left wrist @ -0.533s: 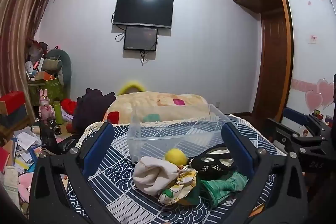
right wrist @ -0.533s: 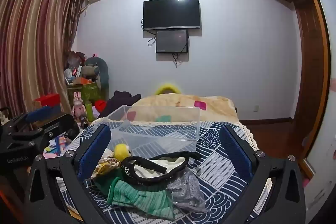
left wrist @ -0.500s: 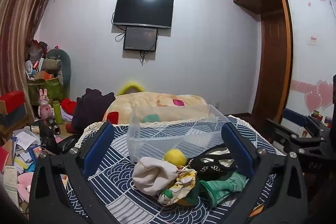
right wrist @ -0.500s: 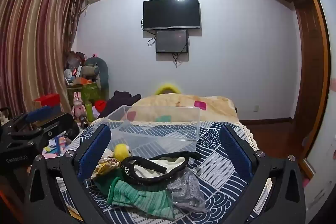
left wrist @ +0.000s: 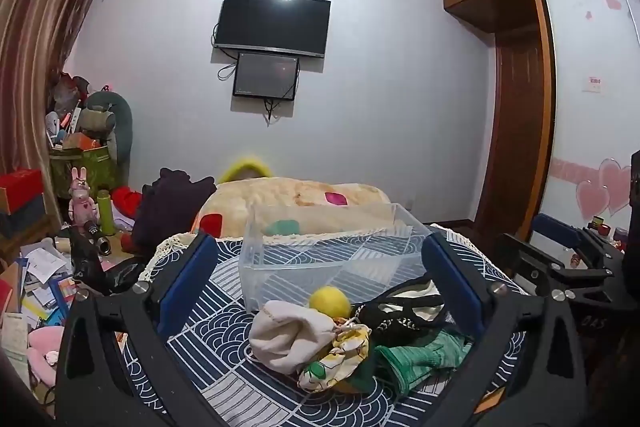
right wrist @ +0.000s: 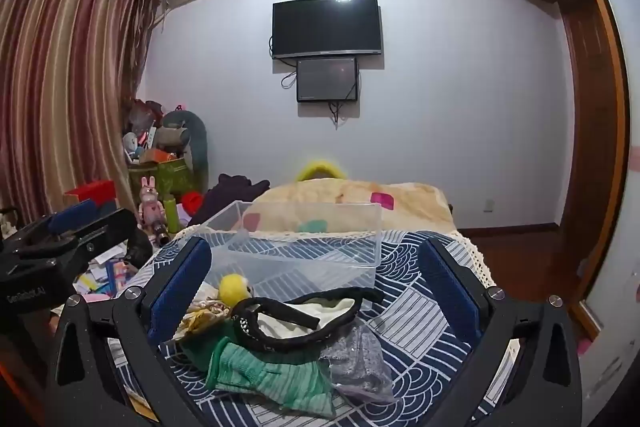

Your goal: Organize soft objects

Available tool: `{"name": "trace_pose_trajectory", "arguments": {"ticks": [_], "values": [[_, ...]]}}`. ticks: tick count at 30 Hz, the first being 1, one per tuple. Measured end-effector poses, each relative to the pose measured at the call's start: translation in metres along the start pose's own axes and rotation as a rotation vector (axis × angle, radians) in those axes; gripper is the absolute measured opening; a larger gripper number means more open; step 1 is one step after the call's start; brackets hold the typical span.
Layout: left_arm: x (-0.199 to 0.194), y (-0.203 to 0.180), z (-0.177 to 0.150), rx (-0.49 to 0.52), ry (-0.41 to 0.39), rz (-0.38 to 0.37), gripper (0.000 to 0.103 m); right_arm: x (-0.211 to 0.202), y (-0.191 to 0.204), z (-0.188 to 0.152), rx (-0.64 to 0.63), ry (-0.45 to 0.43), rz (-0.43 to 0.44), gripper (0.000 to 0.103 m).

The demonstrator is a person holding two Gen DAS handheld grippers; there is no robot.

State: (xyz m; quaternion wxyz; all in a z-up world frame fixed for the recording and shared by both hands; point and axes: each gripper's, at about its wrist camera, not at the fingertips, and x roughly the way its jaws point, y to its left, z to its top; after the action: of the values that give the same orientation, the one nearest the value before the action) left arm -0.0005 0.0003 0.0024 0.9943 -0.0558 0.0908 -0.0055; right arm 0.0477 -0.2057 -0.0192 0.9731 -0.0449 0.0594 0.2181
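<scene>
A pile of soft things lies on the blue-and-white patterned cloth (left wrist: 208, 351): a cream pouch (left wrist: 288, 331), a yellow plush ball (left wrist: 330, 301), a yellow floral cloth (left wrist: 340, 359), a black-trimmed white piece (right wrist: 304, 319), a green knitted cloth (right wrist: 268, 375) and a grey glittery cloth (right wrist: 360, 363). An empty clear plastic bin (left wrist: 332, 255) stands just behind the pile. My left gripper (left wrist: 320, 291) is open and empty, hovering in front of the pile. My right gripper (right wrist: 316, 287) is open and empty, to the right of the left one.
A beige blanket (right wrist: 360, 199) with coloured patches lies behind the bin. Clutter, a pink rabbit figure (left wrist: 82, 193) and papers fill the floor at the left. A wooden wardrobe (left wrist: 520, 147) and a door stand at the right. A TV (left wrist: 272, 23) hangs on the far wall.
</scene>
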Motion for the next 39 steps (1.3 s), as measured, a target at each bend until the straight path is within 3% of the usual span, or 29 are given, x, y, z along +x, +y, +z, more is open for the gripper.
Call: {"name": "trace_pose_trajectory", "arguments": {"ticks": [39], "values": [[-0.0026, -0.0028, -0.0028, 0.019, -0.007, 0.021, 0.103, -0.008, 0.0008, 0.0036, 0.009, -0.011, 0.016, 0.103]]}}
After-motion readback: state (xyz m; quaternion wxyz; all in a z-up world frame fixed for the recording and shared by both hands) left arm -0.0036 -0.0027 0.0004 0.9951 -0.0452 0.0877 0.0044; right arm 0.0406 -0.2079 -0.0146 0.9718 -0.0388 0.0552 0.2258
